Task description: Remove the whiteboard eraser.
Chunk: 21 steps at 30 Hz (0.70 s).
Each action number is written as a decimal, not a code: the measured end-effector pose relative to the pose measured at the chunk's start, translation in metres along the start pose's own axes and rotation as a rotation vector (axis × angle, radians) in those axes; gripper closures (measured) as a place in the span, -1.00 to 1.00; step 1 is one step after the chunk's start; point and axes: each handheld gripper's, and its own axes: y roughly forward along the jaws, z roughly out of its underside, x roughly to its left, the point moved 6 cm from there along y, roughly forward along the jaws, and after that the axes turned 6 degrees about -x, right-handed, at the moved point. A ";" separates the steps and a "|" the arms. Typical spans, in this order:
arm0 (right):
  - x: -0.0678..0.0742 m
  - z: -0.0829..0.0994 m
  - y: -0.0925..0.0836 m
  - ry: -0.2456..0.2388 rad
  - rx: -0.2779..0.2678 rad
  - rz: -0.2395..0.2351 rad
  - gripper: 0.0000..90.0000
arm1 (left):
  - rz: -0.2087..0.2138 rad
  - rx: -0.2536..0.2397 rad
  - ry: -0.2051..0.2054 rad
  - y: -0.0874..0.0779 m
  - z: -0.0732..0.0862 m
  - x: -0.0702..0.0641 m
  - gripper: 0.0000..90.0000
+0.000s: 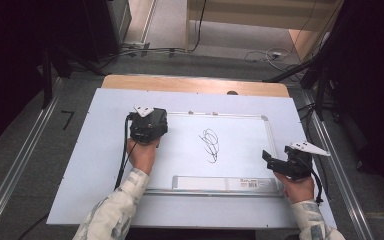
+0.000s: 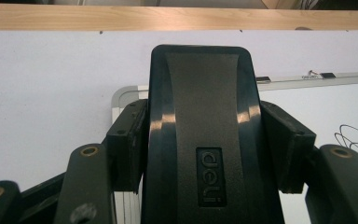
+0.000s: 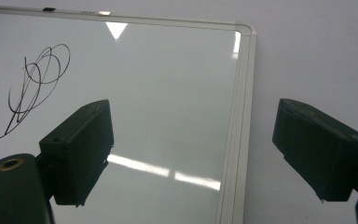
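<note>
Gripping a black whiteboard eraser (image 2: 205, 135) between its jaws, the left hand-held gripper (image 1: 148, 125) sits over the near-left part of the whiteboard (image 1: 240, 165); in the left gripper view the two jaw pads press the eraser's long sides, and the embossed "deli" logo reads along its length. The eraser's long axis runs away from the person, toward the board's far frame edge.

Right hand-held gripper (image 1: 275, 161): jaws spread wide, nothing between them. In the right gripper view one jaw hangs over the white writing face, the other over the pale sheet (image 1: 90, 165) beyond the board's right frame edge. Whether it touches the board, cannot tell.

Board lies flat on the sheet, long axis left to right. A black scribble (image 1: 210, 145) of overlapping loops marks the middle of the board, between the two grippers. Beyond the sheet, a wooden strip of the surface (image 1: 195, 84).
</note>
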 end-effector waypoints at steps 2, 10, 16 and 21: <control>0.000 0.000 0.000 -0.002 0.002 0.001 -0.75 | 0.001 0.000 0.001 0.000 0.000 0.000 -0.10; 0.000 0.001 0.000 -0.003 0.002 0.001 -0.75 | -0.001 0.003 -0.001 0.000 0.002 0.001 -0.10; 0.000 0.001 -0.001 -0.001 0.000 0.001 -0.75 | 0.004 0.001 -0.004 0.000 0.001 0.001 -0.10; 0.000 0.001 -0.001 0.000 0.001 0.002 -0.75 | 0.005 0.003 -0.002 0.001 0.002 0.001 -0.10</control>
